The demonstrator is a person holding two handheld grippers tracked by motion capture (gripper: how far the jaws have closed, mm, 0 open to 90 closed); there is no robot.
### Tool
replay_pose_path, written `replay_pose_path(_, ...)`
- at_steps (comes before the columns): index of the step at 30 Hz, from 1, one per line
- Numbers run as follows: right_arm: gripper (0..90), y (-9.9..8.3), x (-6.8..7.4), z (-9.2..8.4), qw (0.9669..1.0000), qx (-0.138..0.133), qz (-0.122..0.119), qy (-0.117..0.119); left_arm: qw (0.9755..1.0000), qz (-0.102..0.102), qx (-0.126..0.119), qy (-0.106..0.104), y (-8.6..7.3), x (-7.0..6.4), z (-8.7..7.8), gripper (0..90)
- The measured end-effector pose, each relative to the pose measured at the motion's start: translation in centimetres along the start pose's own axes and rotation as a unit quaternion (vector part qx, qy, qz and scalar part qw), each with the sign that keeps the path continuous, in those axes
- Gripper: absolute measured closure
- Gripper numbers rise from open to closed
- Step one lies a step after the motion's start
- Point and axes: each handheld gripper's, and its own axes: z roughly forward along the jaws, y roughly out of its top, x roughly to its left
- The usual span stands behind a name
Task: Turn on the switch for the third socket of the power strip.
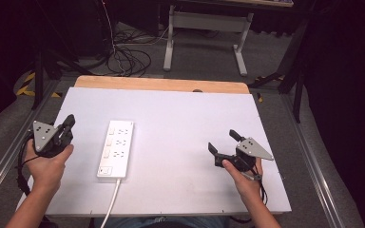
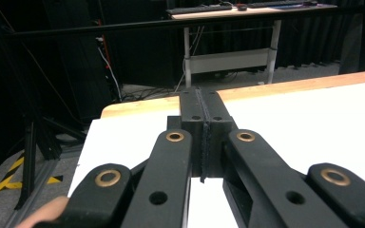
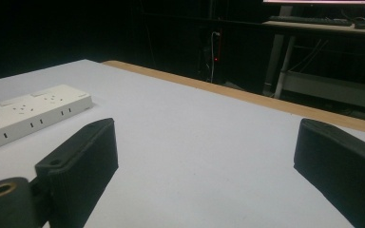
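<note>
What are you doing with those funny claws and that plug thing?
A person sits at a white table with a claw tool in each hand. The left claw is shut with nothing in it, near the table's left edge. The right claw is open and empty, resting over on the right side. Between them lies a white power strip with its cord running off the near edge. Neither claw is touching the power strip.
</note>
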Motion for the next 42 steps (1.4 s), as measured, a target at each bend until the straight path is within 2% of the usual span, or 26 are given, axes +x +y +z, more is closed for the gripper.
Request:
replay_pose_path(18,7.7,-0.1,0.0,0.0,1.0000,0.002,-0.002,-0.001,0.9996,0.021,0.014,-0.014,-0.1,-1.6,1.6,89.9)
replay_pose_path(21,7.7,-0.1,0.0,-0.1,1.0000,0.004,-0.002,-0.004,0.9996,0.020,0.014,-0.013,0.0,-1.9,1.9,89.9)
replay_pose_path(35,7.7,-0.2,-0.1,0.1,0.9999,0.007,-0.003,-0.007,0.9982,0.046,0.036,-0.017,-0.4,-2.9,3.0,89.9)
replay_pose_path(37,7.8,-0.2,-0.1,0.1,0.9999,0.007,-0.004,-0.007,0.9981,0.041,0.041,-0.019,-0.5,-3.0,3.0,89.8)
replay_pose_path(42,8.0,-0.2,-0.1,0.1,1.0000,0.005,-0.004,-0.006,0.9978,0.043,0.046,-0.019,-0.5,-3.2,3.3,89.9)
